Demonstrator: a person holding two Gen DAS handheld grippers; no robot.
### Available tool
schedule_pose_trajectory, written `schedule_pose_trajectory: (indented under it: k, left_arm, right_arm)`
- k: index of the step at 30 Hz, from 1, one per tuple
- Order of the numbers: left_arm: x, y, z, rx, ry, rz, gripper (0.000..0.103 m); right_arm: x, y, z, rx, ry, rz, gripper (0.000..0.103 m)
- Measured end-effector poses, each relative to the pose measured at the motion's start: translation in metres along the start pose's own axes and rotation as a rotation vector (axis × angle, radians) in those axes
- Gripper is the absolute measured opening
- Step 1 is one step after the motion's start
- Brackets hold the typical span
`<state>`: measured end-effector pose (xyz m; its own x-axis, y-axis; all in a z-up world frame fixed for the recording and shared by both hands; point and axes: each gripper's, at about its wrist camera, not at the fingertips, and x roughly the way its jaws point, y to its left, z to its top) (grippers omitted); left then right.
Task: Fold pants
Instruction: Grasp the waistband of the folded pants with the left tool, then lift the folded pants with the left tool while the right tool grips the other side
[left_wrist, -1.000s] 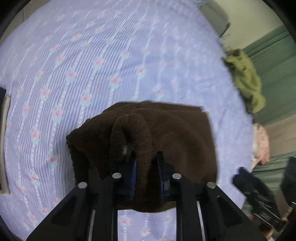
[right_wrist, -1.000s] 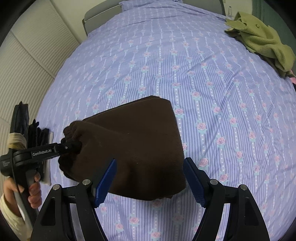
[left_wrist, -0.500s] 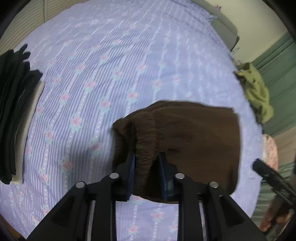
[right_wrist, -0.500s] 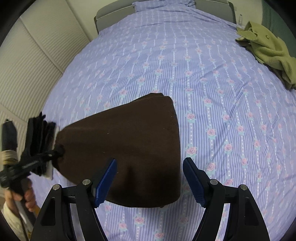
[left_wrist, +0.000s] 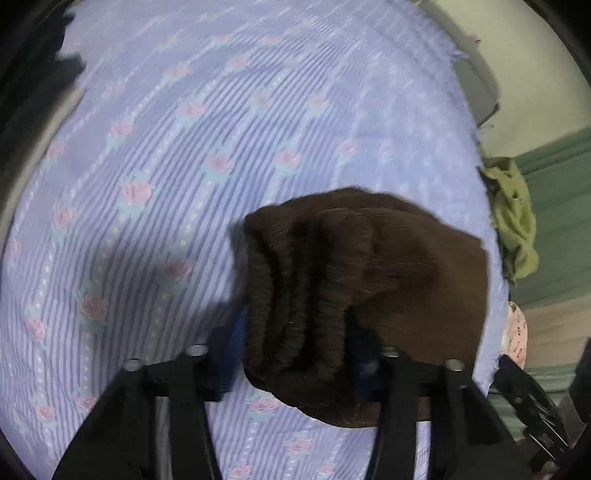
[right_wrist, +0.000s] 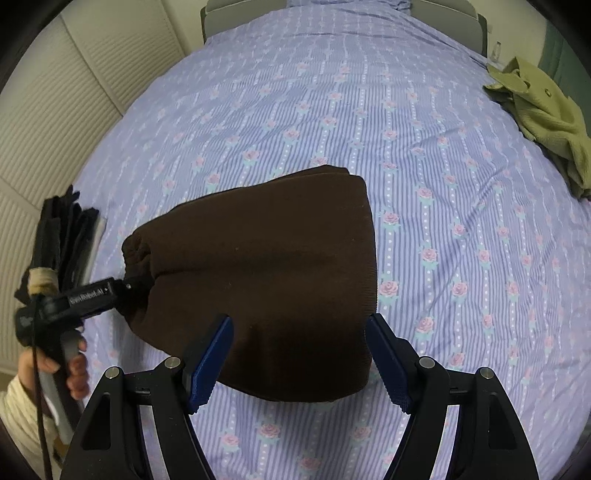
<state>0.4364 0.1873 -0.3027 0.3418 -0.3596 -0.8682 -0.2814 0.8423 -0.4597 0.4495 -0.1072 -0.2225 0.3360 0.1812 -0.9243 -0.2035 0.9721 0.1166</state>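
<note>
Floral bed sheet (right_wrist: 424, 155) carries the folded brown pants (right_wrist: 280, 258) near its front edge, the left gripper (left_wrist: 295, 332) pinching their bunched end, likely to drag them aside, while the right gripper (right_wrist: 299, 354) hovers wide above.

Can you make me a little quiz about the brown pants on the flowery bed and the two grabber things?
1. True or false: the left gripper has its fingers closed on the bunched end of the brown pants.
2. The right gripper is: A) squeezing the pants, B) open with nothing between its fingers, C) holding the green garment.
3. Fill in: the green garment lies near the far ____ edge of the bed, seen from the right wrist camera.

Key
1. True: the cloth is pinched between them.
2. B: its blue pads sit wide apart above the pants.
3. Right.
</note>
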Motion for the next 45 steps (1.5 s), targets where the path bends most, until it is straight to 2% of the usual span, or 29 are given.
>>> schedule_pose_trajectory:
  k: [2, 4, 5, 7, 9, 12, 13, 14, 18, 20, 22, 26, 36, 39, 45]
  left_arm:
    - [-0.021, -0.018, 0.000, 0.077, -0.055, -0.029, 0.035]
    - [-0.039, -0.041, 0.002, 0.204, -0.126, -0.061, 0.035]
    - [-0.041, -0.049, 0.003, 0.256, -0.149, -0.058, 0.035]
    - [-0.025, -0.050, 0.011, 0.289, -0.117, 0.002, 0.035]
    - [0.003, -0.029, 0.015, 0.212, -0.042, 0.043, 0.039]
    - [0.011, -0.014, 0.013, 0.151, -0.035, 0.045, 0.059]
    - [0.010, -0.011, 0.012, 0.132, -0.031, 0.045, 0.069]
    - [0.010, -0.009, 0.013, 0.106, -0.022, 0.042, 0.073]
    - [0.001, -0.001, 0.010, 0.031, 0.019, -0.008, 0.073]
    - [0.000, -0.001, 0.009, 0.031, 0.018, -0.008, 0.081]
    - [0.005, 0.003, 0.009, 0.020, 0.027, -0.006, 0.084]
    - [0.019, 0.007, 0.008, -0.004, 0.040, -0.017, 0.090]
    - [0.033, 0.015, 0.003, -0.048, 0.044, -0.059, 0.095]
    - [0.037, 0.015, 0.003, -0.055, 0.043, -0.068, 0.095]
    - [0.049, 0.015, 0.003, -0.078, 0.042, -0.091, 0.099]
  right_arm:
    - [-0.001, -0.006, 0.000, 0.023, -0.011, 0.006, 0.075]
    - [-0.003, -0.016, -0.001, 0.060, -0.032, 0.012, 0.075]
    - [-0.003, -0.022, -0.001, 0.079, -0.041, 0.014, 0.075]
    - [-0.002, -0.033, -0.001, 0.120, -0.046, 0.005, 0.075]
    - [0.001, -0.042, 0.000, 0.149, -0.042, -0.017, 0.075]
    - [0.009, -0.039, 0.003, 0.109, -0.038, -0.107, 0.075]
    - [0.010, -0.036, 0.004, 0.084, -0.043, -0.114, 0.075]
    - [0.011, -0.031, 0.005, 0.057, -0.053, -0.113, 0.075]
    - [0.014, -0.021, 0.009, 0.006, -0.088, -0.108, 0.075]
    - [0.017, -0.023, 0.011, 0.020, -0.085, -0.074, 0.075]
    - [0.021, -0.028, 0.013, 0.042, -0.079, -0.054, 0.075]
    - [0.034, -0.040, 0.014, 0.063, -0.060, -0.062, 0.075]
    - [0.068, -0.051, 0.009, 0.099, -0.030, -0.019, 0.075]
    - [0.076, -0.056, 0.009, 0.113, -0.035, -0.019, 0.087]
    - [0.098, -0.068, 0.010, 0.133, -0.017, 0.001, 0.093]
